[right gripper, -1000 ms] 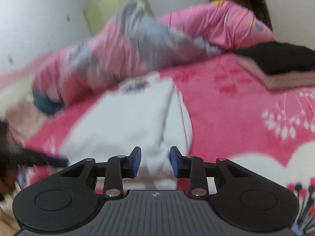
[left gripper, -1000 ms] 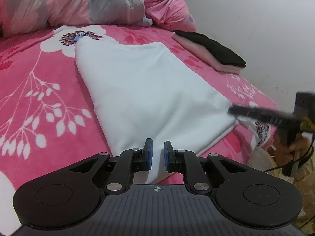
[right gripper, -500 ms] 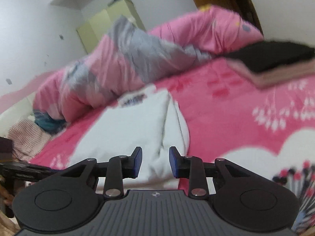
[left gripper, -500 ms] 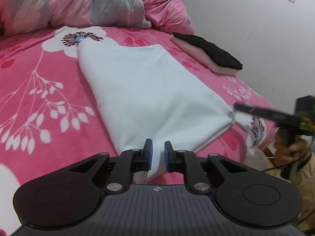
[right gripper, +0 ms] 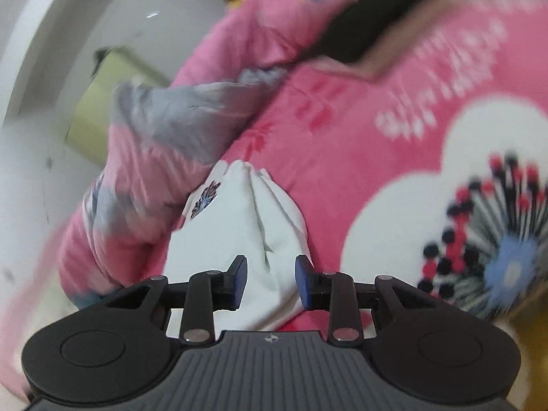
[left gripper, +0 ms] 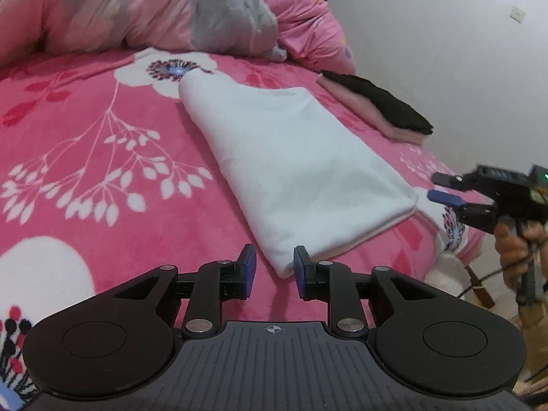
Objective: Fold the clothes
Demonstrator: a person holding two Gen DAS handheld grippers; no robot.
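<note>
A bed covered by a bright pink fleece blanket with large white flower and leaf prints fills both views; a white wall stands along its far side. A bunched pink-and-grey quilt lies heaped at the head of the bed.

The white cloth garment, folded into a long narrow panel, lies flat on the blanket, running from a white flower print down to the bed's near edge. Beyond it, near the wall, a folded black garment rests on top of a folded pale pink one.

The left gripper hovers at the near corner of the white garment. Its blue-padded jaws have just been opening and stand apart; the corner lies just ahead of the gap, not pinched.

The right gripper, held in a person's hand, sits just off the garment's other near corner, rolled on its side with jaws parted and nothing between them. Its own view is motion-blurred; the right gripper shows pads apart above the garment's folded layers.
</note>
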